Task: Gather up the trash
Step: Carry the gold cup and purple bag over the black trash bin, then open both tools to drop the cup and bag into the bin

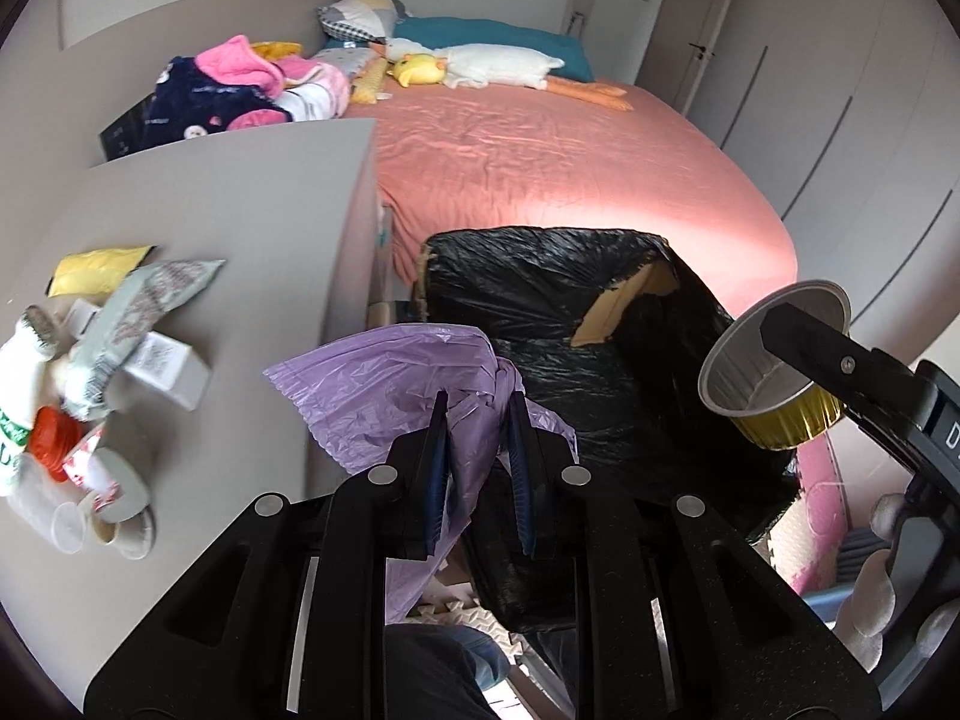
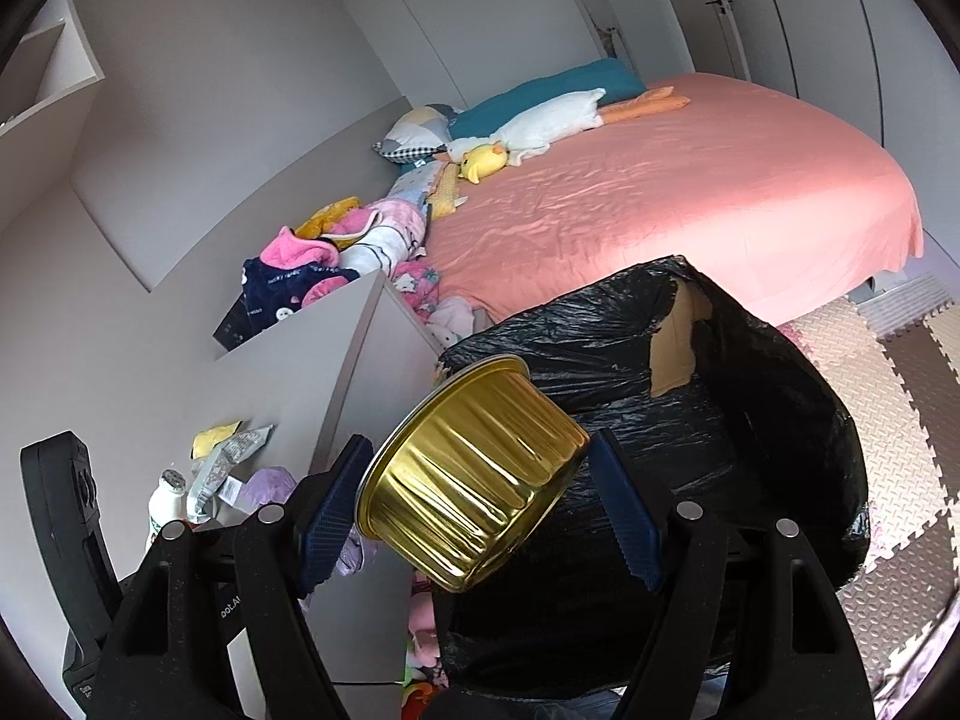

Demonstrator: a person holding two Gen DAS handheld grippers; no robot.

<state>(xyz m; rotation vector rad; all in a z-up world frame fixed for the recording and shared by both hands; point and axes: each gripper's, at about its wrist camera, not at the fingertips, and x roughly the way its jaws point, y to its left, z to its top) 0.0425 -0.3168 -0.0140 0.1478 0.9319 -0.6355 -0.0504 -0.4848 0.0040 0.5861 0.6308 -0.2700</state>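
Both grippers are chunky black plastic, left gripper (image 1: 477, 414) and right gripper (image 2: 480, 480), with ribbed dark blue pads and round silver pins.

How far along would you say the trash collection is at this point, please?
Done: nothing visibly binned yet. In hand: the left claw is shut on a purple bag and the right claw grips a gold foil cup, both near the black-lined bin. Left: the wrappers and bottle on the table.

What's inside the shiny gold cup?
The gold cup looks empty: its grey inside and bottom show. One black finger of the right gripper hides part of it.
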